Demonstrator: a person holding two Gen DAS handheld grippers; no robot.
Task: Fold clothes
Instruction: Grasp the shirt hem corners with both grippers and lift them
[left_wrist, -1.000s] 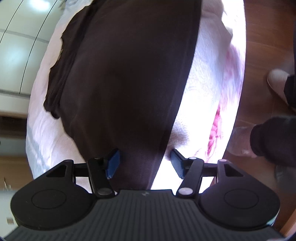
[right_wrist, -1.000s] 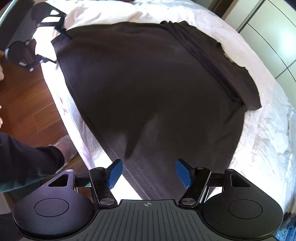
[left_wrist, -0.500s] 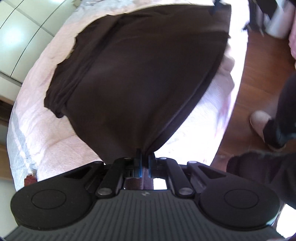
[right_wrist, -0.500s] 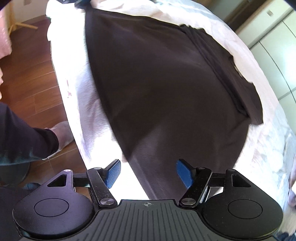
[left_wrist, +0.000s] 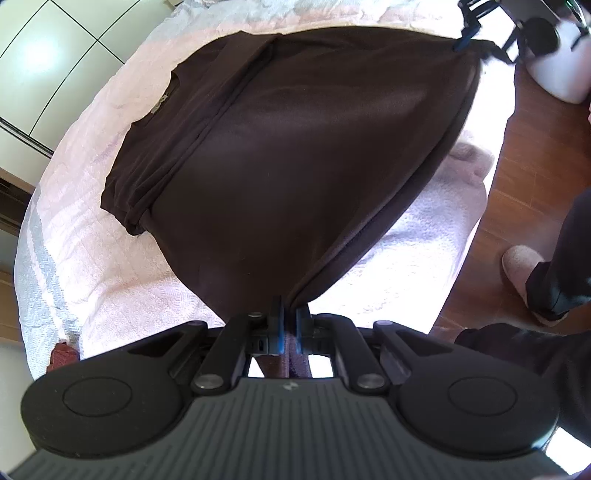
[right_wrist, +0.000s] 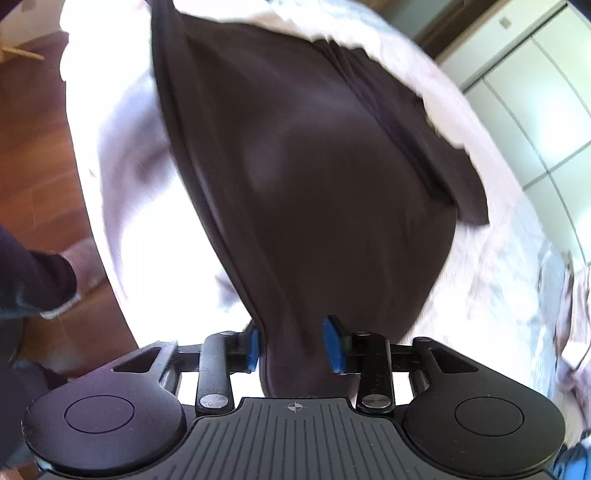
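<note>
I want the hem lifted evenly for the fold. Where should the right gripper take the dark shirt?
At the near hem corner of the dark shirt, coming from the bed's floor-side edge. The cloth bunches into a narrow point there, between the open fingers of the right gripper. The left gripper already pinches the other corner.
</note>
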